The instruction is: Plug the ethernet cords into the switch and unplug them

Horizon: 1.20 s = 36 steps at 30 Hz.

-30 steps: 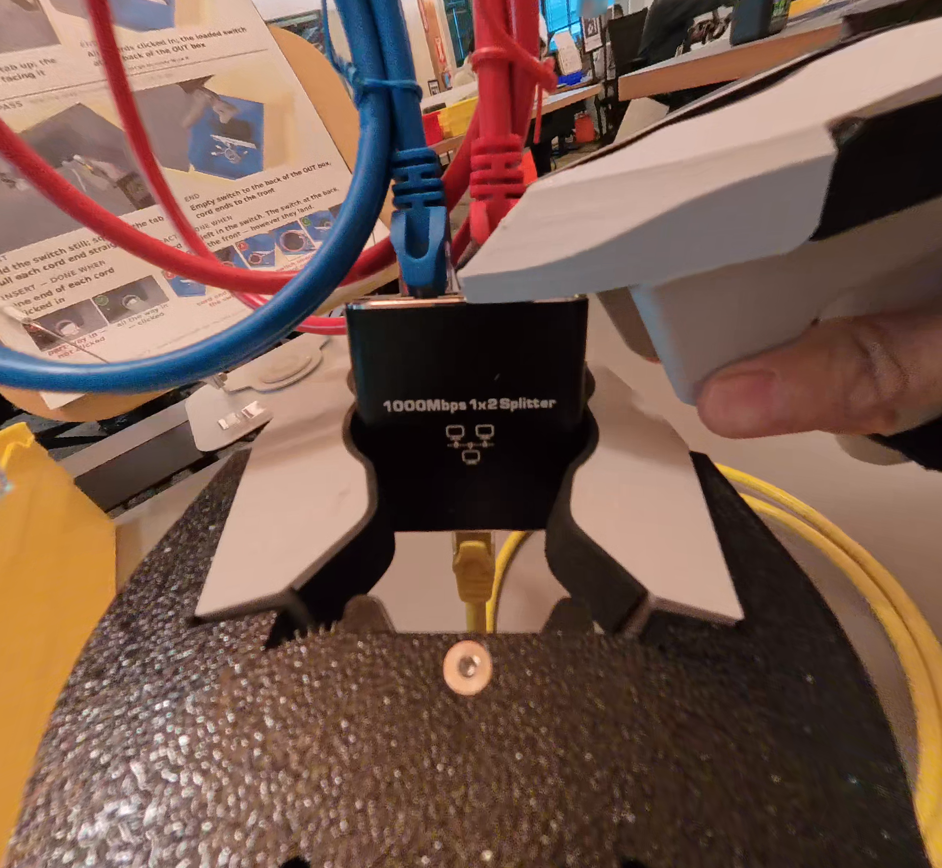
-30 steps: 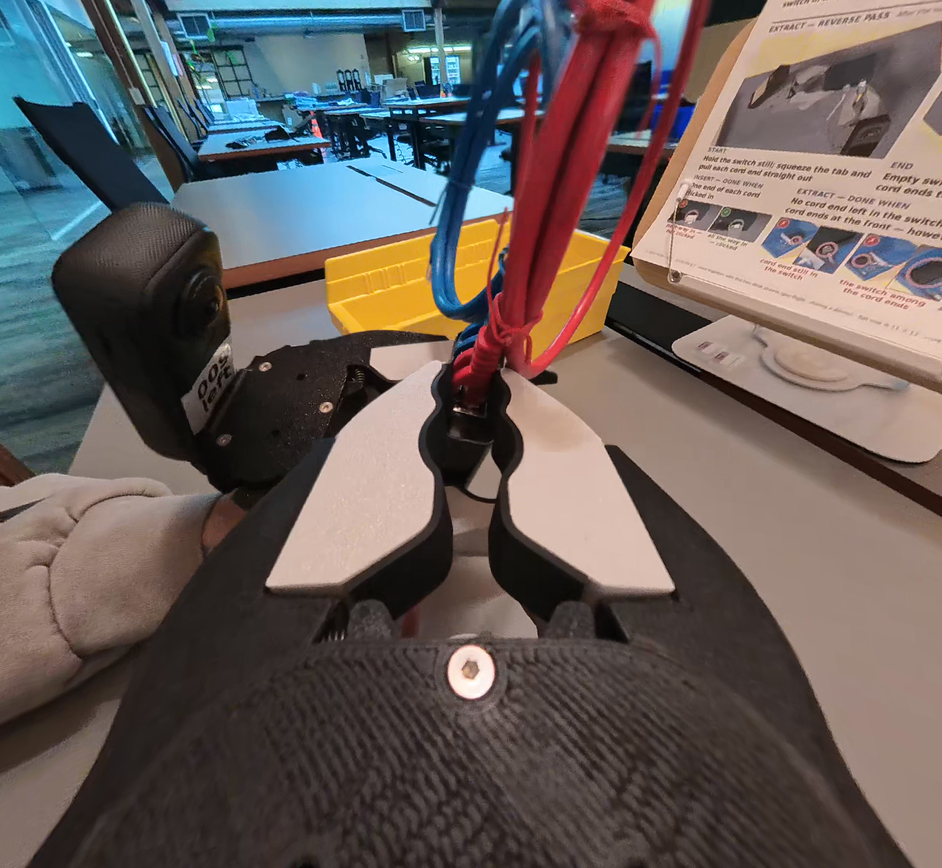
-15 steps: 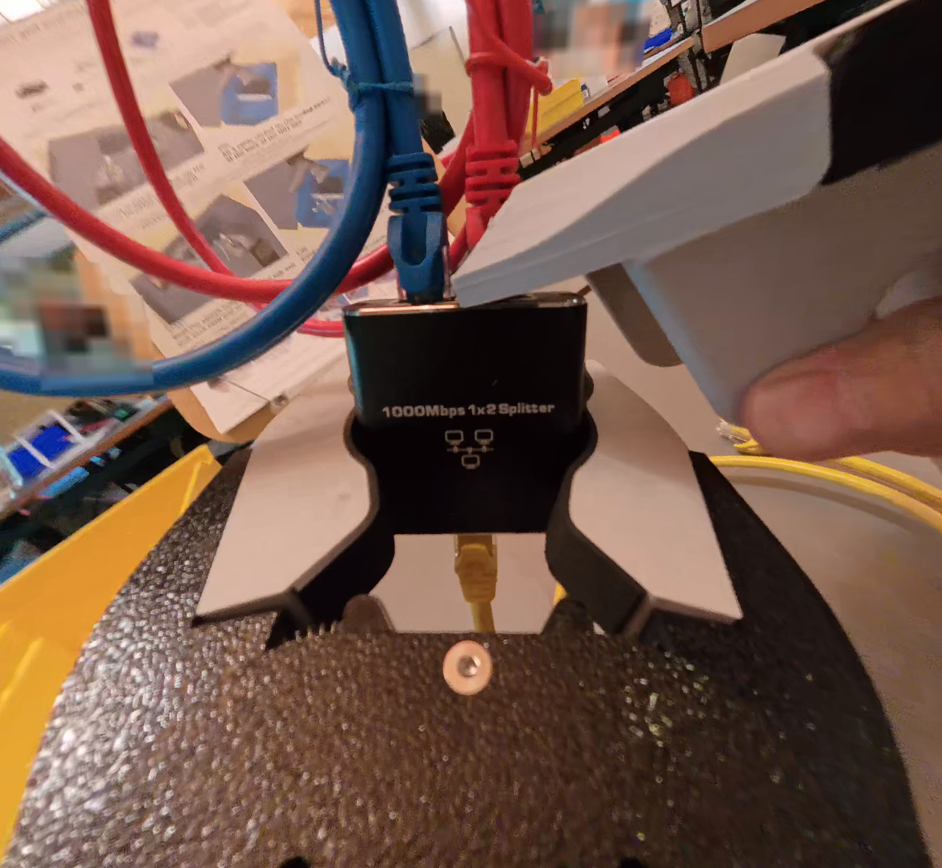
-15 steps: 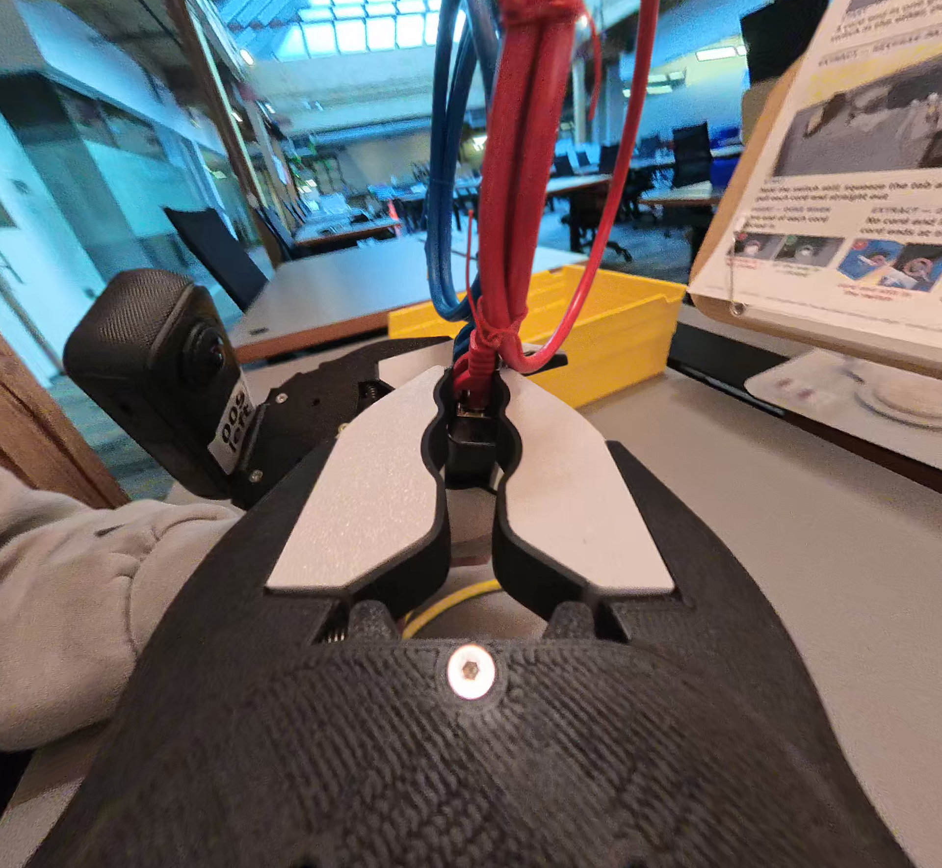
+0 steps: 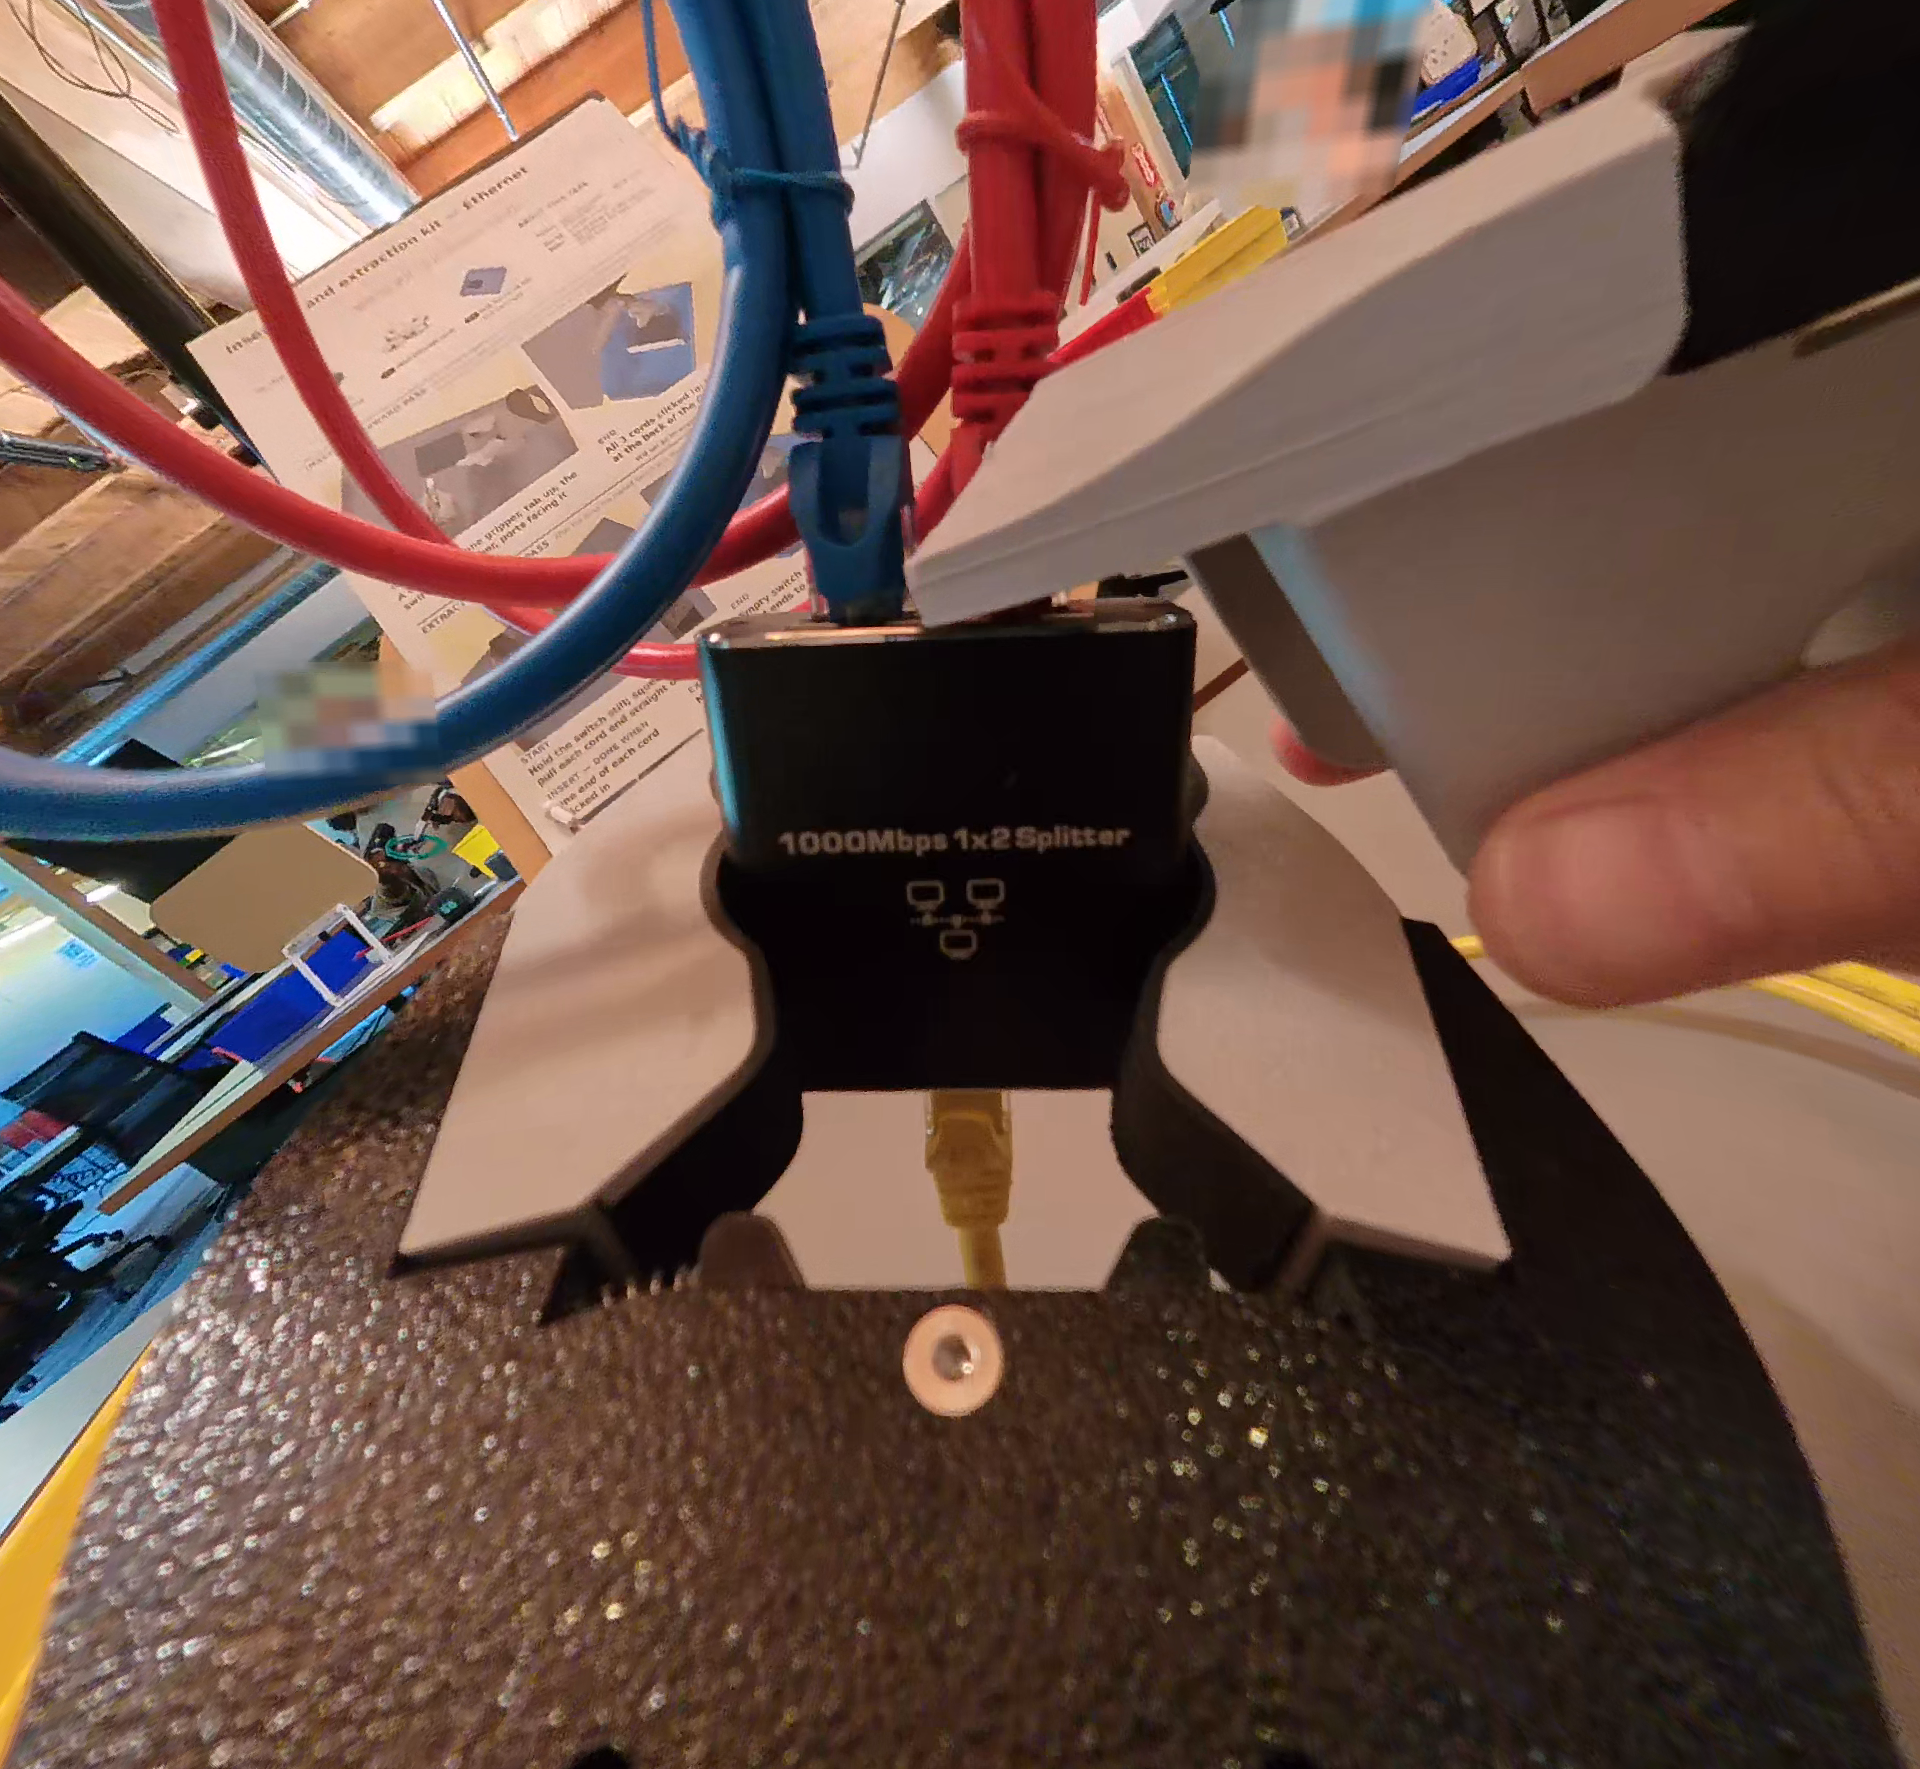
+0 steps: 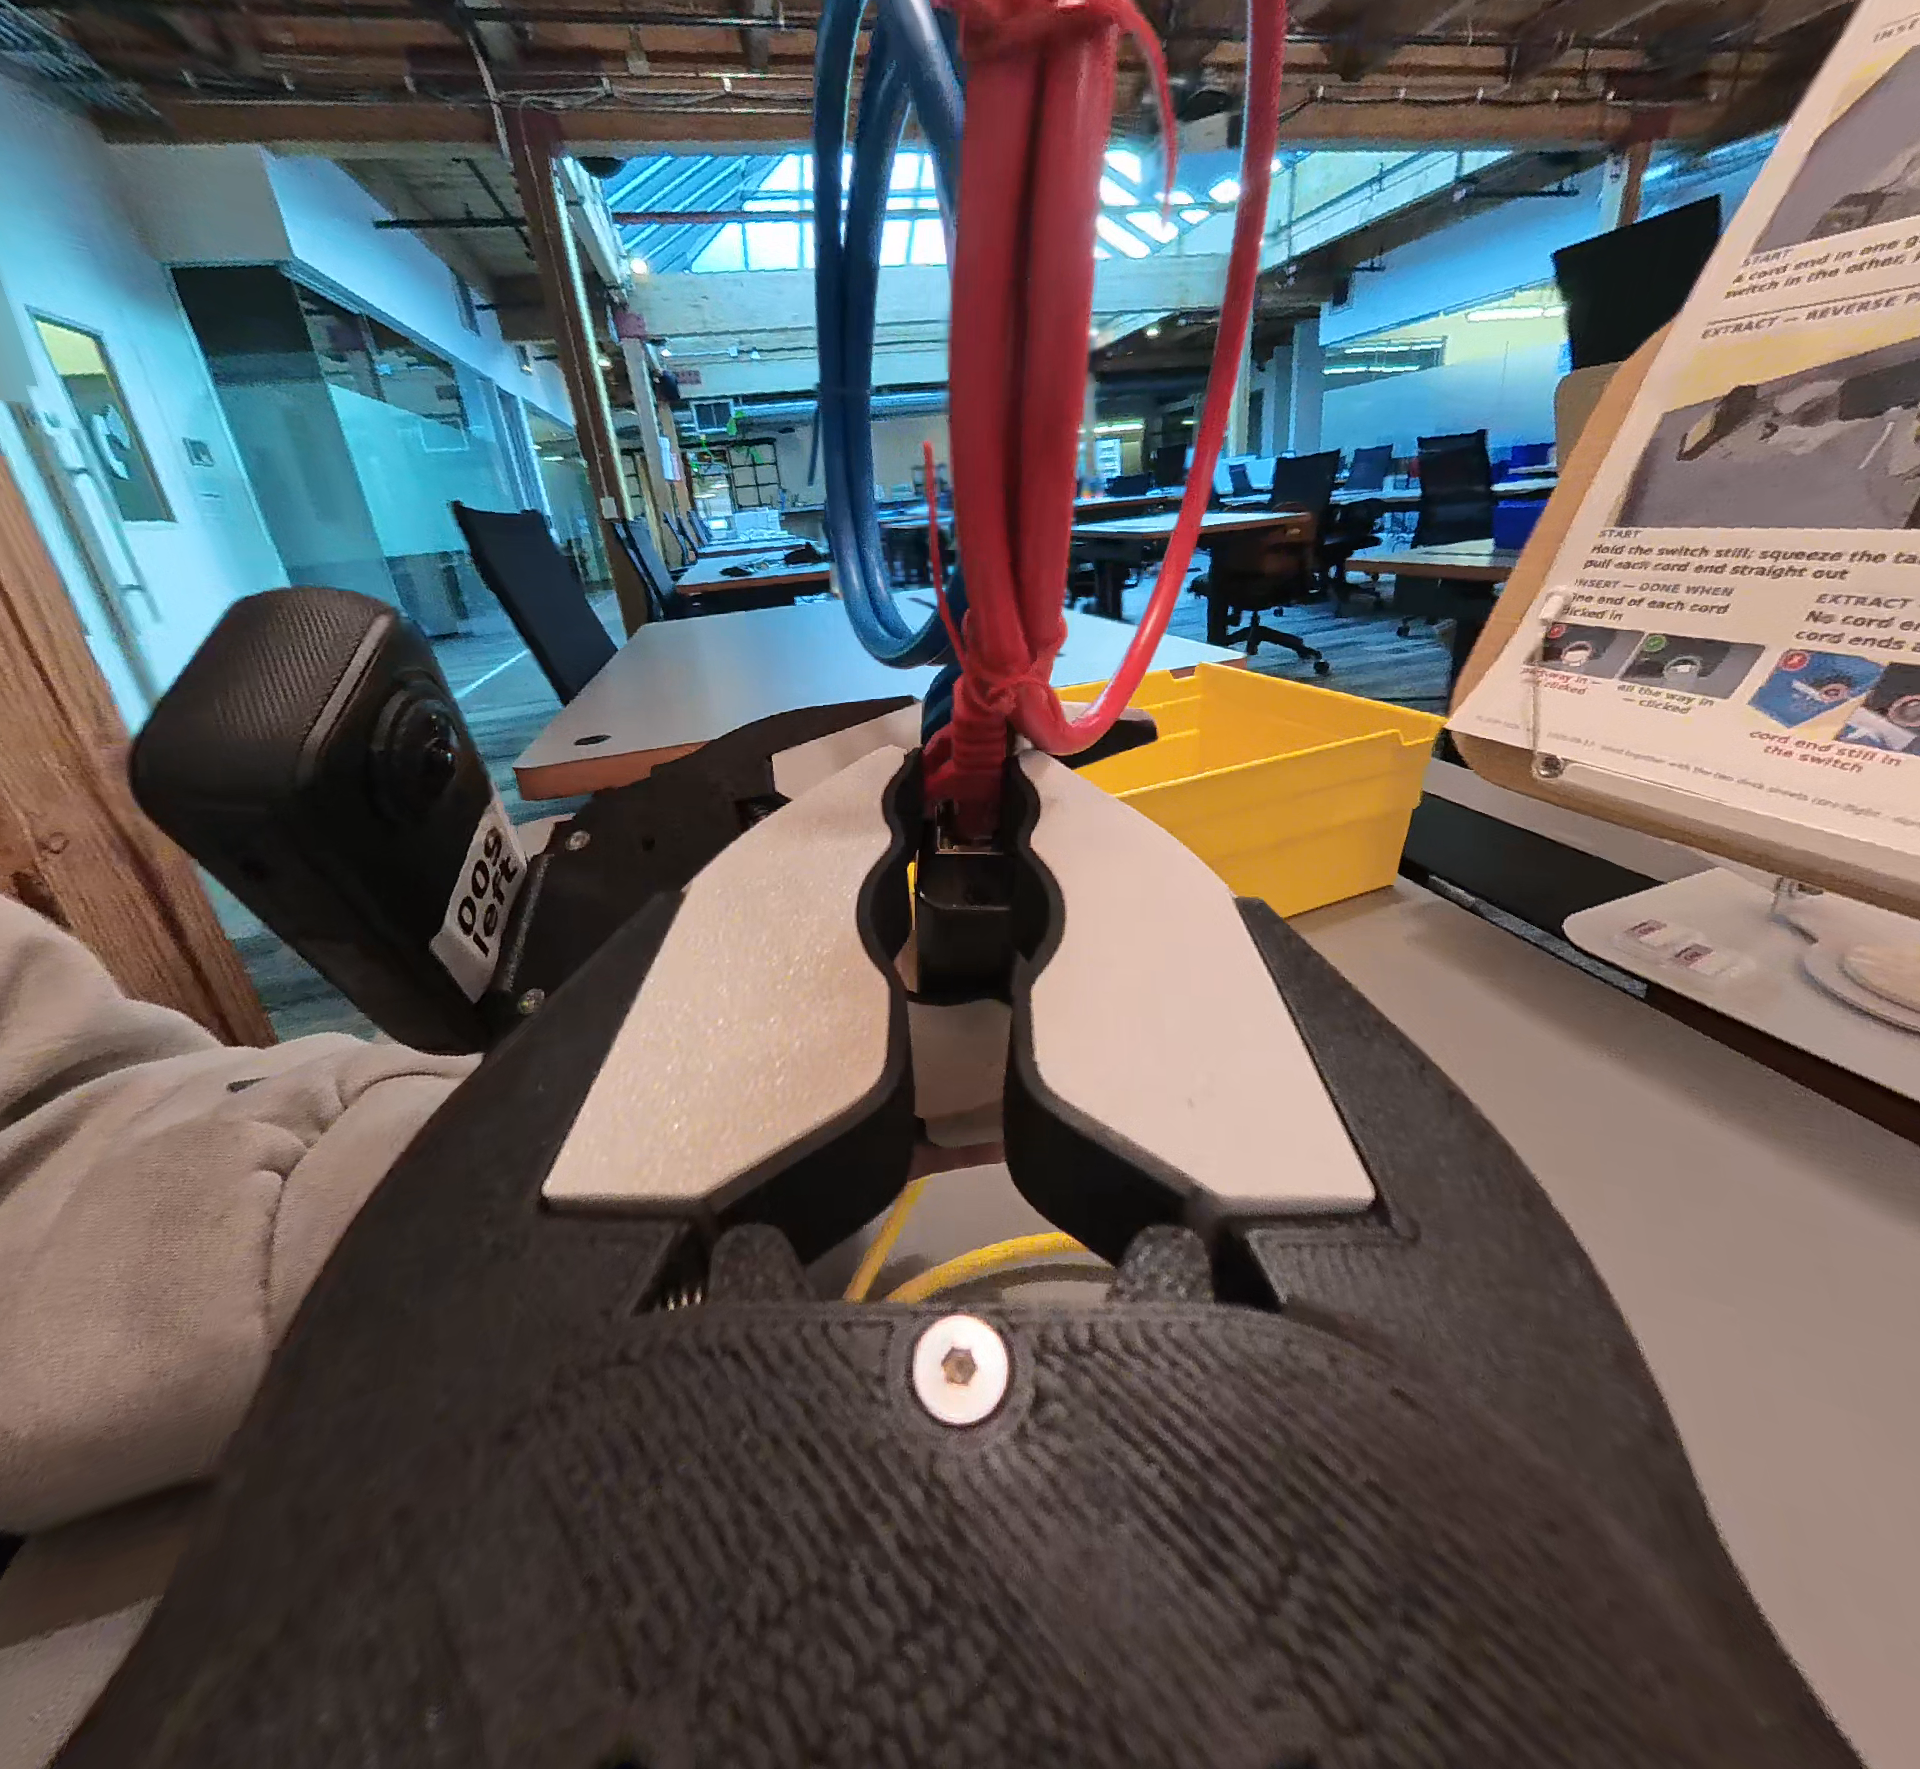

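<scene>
The black switch, clamped in the left gripper and lifted off the grey table, carries all three cords: red cord and blue cord plugged into its top face, yellow cord beneath. The right gripper is pinched on the red plug, probably starting an unplug; the latch is hidden. Above the switch only the cords' own loops hang, so a straight pull looks unobstructed.

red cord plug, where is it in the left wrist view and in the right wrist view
Left wrist view: the red cord plug sits upper centre, right of the blue cord plug, its tip hidden behind the right hand-held gripper.
Right wrist view: centre, pinched between that gripper's fingers above the black switch.
Shared landmark: the black switch.
</scene>
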### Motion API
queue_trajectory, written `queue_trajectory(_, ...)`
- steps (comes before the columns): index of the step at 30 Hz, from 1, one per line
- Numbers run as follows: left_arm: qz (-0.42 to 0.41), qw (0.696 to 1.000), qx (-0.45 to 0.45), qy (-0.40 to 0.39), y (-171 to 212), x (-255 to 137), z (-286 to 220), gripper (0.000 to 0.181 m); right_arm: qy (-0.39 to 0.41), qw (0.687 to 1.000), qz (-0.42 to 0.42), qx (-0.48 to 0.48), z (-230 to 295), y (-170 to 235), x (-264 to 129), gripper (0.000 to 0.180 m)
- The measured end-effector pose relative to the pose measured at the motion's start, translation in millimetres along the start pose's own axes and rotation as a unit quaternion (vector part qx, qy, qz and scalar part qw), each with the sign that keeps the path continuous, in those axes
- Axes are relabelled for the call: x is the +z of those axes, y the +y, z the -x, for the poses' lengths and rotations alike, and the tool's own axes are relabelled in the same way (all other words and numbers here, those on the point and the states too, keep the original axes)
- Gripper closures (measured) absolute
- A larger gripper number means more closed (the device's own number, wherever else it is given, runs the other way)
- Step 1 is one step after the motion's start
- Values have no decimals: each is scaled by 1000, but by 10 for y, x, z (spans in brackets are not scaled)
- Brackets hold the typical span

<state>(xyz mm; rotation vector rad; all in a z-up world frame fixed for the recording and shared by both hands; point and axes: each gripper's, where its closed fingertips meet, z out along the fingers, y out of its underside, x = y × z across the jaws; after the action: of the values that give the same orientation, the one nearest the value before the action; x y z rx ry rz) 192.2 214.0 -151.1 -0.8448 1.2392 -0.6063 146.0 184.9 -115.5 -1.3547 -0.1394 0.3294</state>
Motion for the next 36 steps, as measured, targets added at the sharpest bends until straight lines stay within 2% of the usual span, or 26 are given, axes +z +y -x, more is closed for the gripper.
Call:
queue_trajectory(7, 4, 1000, 4, -6, 36, 7, 16, 106, 6, 1000, -4, 17, -27, 28, 22, 165)
queue_trajectory(14, -18, 1000, -19, -2, -36, -25, 23, 105, 16, 999, 5, -41, 41, -17, 39, 166)
queue_trajectory(23, -10, 1000, -9, -11, 2, -13, 20, 104, 23, 999, 23, -16, 3, 51, 53, 165)
queue_trajectory(36, -11, 997, -66, 34, 2, 15, -100, 105, 69, 976, 121, -165, 16, 76, 12, 165)
